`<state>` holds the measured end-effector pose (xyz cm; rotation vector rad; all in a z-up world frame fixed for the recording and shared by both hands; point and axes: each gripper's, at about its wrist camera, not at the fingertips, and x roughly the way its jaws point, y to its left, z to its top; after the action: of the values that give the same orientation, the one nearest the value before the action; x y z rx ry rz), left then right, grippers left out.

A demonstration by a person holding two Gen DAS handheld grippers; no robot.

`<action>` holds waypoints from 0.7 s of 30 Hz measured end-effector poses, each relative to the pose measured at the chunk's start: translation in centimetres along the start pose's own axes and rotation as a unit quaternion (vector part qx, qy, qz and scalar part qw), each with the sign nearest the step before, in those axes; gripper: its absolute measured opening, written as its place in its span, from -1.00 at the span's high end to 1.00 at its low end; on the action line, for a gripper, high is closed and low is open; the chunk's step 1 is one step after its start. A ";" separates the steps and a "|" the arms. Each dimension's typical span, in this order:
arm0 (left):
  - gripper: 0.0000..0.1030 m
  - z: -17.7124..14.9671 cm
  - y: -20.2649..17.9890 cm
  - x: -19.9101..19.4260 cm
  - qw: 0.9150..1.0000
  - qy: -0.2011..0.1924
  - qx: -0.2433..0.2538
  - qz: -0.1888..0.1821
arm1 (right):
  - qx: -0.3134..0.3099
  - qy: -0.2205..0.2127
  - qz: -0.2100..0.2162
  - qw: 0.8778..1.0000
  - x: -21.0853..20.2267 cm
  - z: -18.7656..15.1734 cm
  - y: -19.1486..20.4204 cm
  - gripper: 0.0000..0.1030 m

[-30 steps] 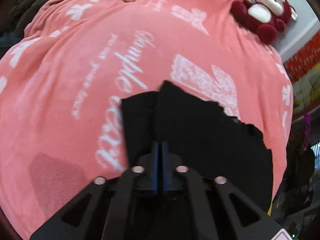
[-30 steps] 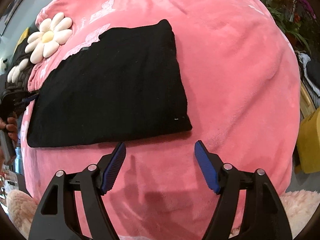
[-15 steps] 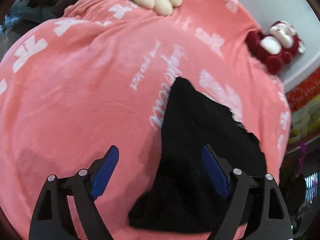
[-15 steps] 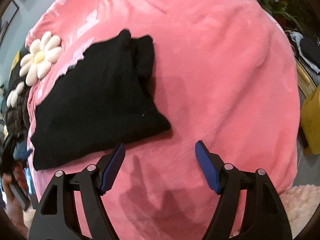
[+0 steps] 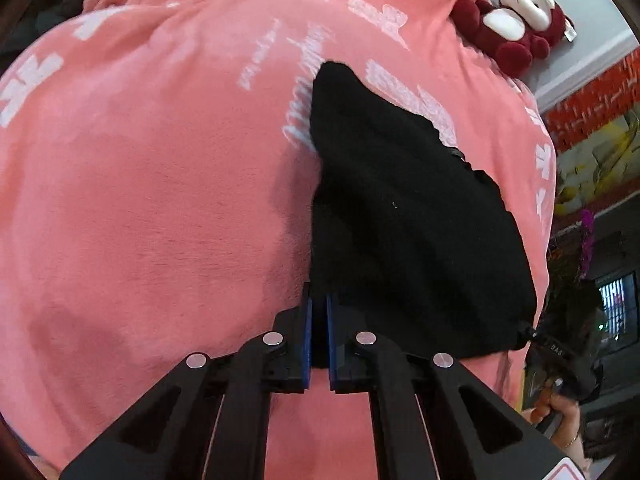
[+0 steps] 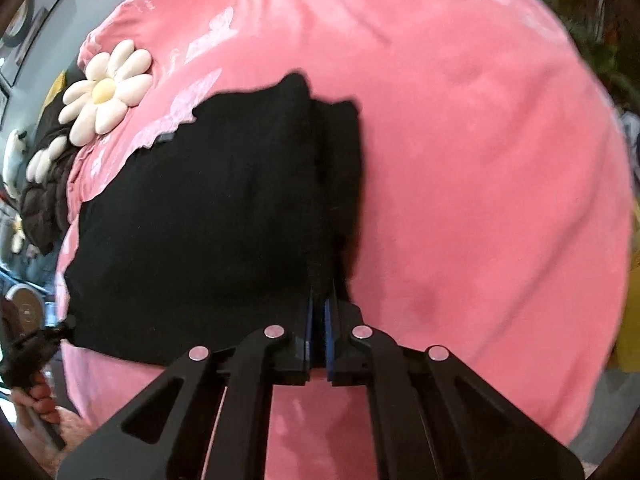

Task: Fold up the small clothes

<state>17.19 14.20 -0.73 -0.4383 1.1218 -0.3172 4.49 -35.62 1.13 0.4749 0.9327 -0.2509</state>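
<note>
The left tool [image 5: 318, 304] sits at the bottom centre of the left wrist view with its blue pads drawn almost together, and black cloth shows in the narrow gap between them: its jaws have just been closing, and they pinch the near left corner of the black garment [image 5: 400, 216]. The garment lies on a pink blanket [image 5: 152, 200] printed with white lettering, and in this view it stretches from the tool up toward the centre right of the frame, narrowing to a corner at its far end. A red and white plush toy [image 5: 516, 28] sits in the upper right, off the blanket's far edge. At the lower right edge a hand [image 5: 560, 412] grips a dark handle.

In the right wrist view the right tool [image 6: 319, 308] is also at the bottom centre, its jaws having just been closing, pads nearly shut on the near right corner of the black garment [image 6: 208, 220]. The cloth spreads from there across the centre and left of the frame, with a folded layer showing along its right edge. A white daisy-shaped cushion [image 6: 106, 90] lies on the pink blanket [image 6: 480, 160] in the upper left, just beyond the garment.
</note>
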 end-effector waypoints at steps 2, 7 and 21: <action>0.95 -0.8 0.6 0.2 0.999 0.025 0.001 0.020 | 0.010 0.021 -0.015 1.000 0.8 -1.1 -1.2 0.95; 0.13 -2.2 1.7 -0.3 0.999 0.006 -0.026 0.023 | 0.020 0.009 -0.016 1.000 -0.3 -1.5 -0.8 0.47; 0.51 -0.8 -0.3 2.5 0.991 0.016 -0.116 -0.068 | 0.119 0.047 0.113 0.985 2.7 -0.7 -1.5 0.80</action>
<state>17.45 12.71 -2.83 -0.7203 1.1679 -0.3155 4.94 -36.57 -1.82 0.8134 0.9364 -0.1353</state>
